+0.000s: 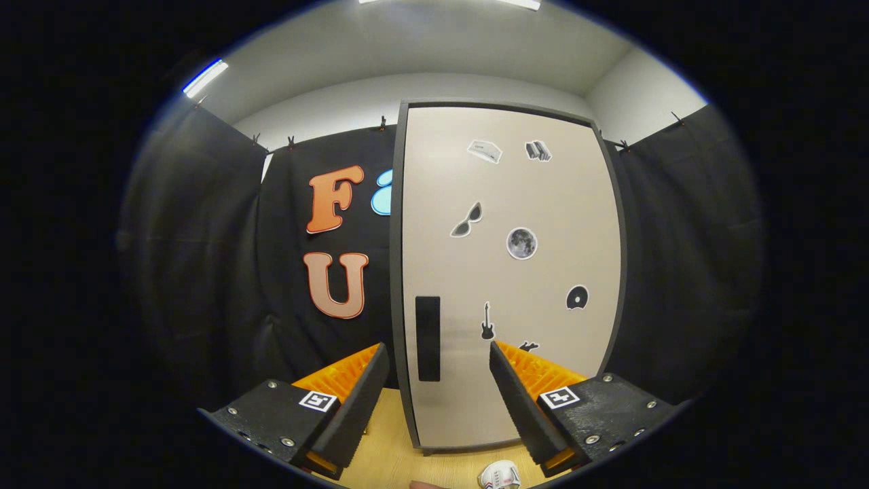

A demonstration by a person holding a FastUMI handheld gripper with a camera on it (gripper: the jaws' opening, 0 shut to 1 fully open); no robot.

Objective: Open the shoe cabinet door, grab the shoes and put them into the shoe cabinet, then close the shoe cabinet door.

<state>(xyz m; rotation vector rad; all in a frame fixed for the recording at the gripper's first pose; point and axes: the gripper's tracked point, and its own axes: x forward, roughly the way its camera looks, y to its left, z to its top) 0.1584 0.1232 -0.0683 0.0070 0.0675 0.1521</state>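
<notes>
Ahead of open tool (434,387) — closed beige stickered cabinet door (509,272), dark handle (428,338)

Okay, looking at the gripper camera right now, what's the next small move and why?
Probably ease the gripper forward to the dark handle near the cabinet door's left edge and close on it. The door looks shut, the fingers are open and short of it, and the shoe lies on the floor below.

no readable text, picture stickers only

Tongs (438,356) bear square markers and silver screws.
</notes>
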